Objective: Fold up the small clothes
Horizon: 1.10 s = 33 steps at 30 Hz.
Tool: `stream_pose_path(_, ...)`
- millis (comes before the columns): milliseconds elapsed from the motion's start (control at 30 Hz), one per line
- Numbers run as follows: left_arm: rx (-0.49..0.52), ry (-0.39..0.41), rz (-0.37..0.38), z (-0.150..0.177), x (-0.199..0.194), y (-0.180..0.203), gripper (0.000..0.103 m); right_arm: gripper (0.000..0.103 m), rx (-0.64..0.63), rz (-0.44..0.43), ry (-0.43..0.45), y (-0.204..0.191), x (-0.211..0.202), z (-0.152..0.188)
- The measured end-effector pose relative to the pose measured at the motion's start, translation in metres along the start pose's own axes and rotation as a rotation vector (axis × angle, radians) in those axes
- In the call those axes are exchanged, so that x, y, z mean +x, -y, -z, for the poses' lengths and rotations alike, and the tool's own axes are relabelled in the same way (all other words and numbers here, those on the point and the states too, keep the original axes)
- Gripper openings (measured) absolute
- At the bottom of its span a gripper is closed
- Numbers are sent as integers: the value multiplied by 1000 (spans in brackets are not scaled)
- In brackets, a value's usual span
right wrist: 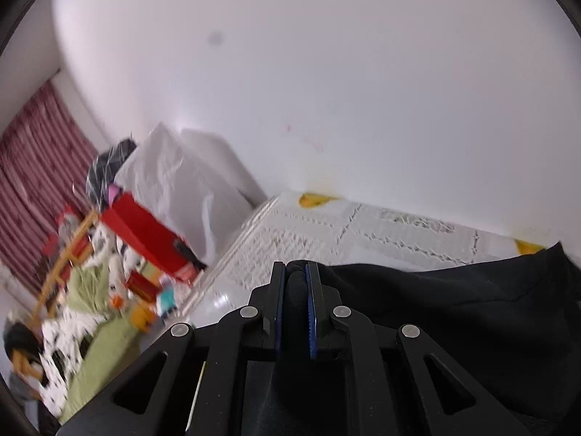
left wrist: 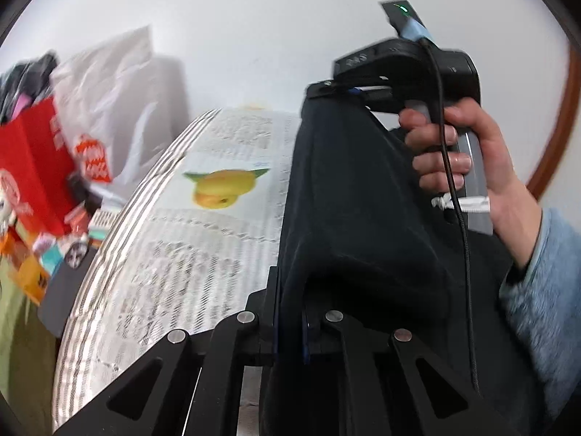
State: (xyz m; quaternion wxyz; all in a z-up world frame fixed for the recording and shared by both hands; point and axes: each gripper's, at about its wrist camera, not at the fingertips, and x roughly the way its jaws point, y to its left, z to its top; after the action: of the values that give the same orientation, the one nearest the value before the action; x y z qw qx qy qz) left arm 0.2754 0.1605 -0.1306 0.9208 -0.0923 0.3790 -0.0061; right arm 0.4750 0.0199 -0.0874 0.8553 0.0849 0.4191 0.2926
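Observation:
A dark navy garment point(left wrist: 348, 196) hangs stretched between both grippers above the table. My left gripper point(left wrist: 290, 312) is shut on one edge of it. In the left wrist view the right gripper point(left wrist: 326, 89) is seen ahead, held by a hand point(left wrist: 468, 160), pinching the garment's far upper edge. In the right wrist view my right gripper point(right wrist: 296, 287) is shut on a fold of the garment point(right wrist: 454, 298), which drapes off to the right.
A table with a white lace cloth printed with yellow fruit point(left wrist: 218, 189) lies below. A white plastic bag point(left wrist: 109, 83), a red box point(left wrist: 32, 167) and clutter sit to the left. A white wall point(right wrist: 326, 72) is behind, with a striped curtain point(right wrist: 32, 167) at the left.

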Motion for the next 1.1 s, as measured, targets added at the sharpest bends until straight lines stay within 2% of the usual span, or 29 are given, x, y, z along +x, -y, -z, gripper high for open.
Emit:
stream_pose_path(133, -51, -42, 5, -1, 4, -13, 9, 10, 20, 72, -70, -2, 41, 0)
stream_pose_path(233, -73, -70, 16, -1, 7, -18, 12, 12, -21, 171, -129, -5, 69, 9)
stream_pose_path(367, -61, -70, 10, 0, 1, -20, 25, 17, -24, 160, -113, -3, 49, 10)
stream_pose_path(433, -48, -50, 7, -1, -2, -20, 26, 25, -19, 149, -76, -2, 23, 11)
stream_pose_path(500, -21, -39, 8, -3, -2, -17, 27, 29, -33, 179, -61, 2, -4, 16)
stream_pose_path(667, 69, -45, -46, -5, 10, -3, 26, 31, -42, 266, -61, 22, -81, 61)
stream_pose_path(700, 67, -40, -41, -6, 11, -1, 25, 32, -38, 284, -64, 28, -95, 73)
stream_pose_path(733, 65, -30, -35, -8, 11, -1, 19, 32, -34, 302, -66, 35, -113, 88)
stream_pose_path(767, 56, -15, -11, -8, 8, -2, 7, 32, -30, 324, -65, 44, -129, 103)
stream_pose_path(867, 8, 2, 18, -8, -1, -14, 7, 33, -15, 425, -58, 68, -175, 145)
stream_pose_path(967, -36, -43, 15, -3, 2, -19, 7, 33, 74, 520, -62, 105, -217, 185)
stream_pose_path(1033, -31, -58, -4, 0, 2, -17, 10, 33, 169, 580, -46, 135, -248, 208)
stream_pose_path(1100, -25, -64, -19, 1, -5, -15, 13, 33, 233, 605, -28, 155, -268, 221)
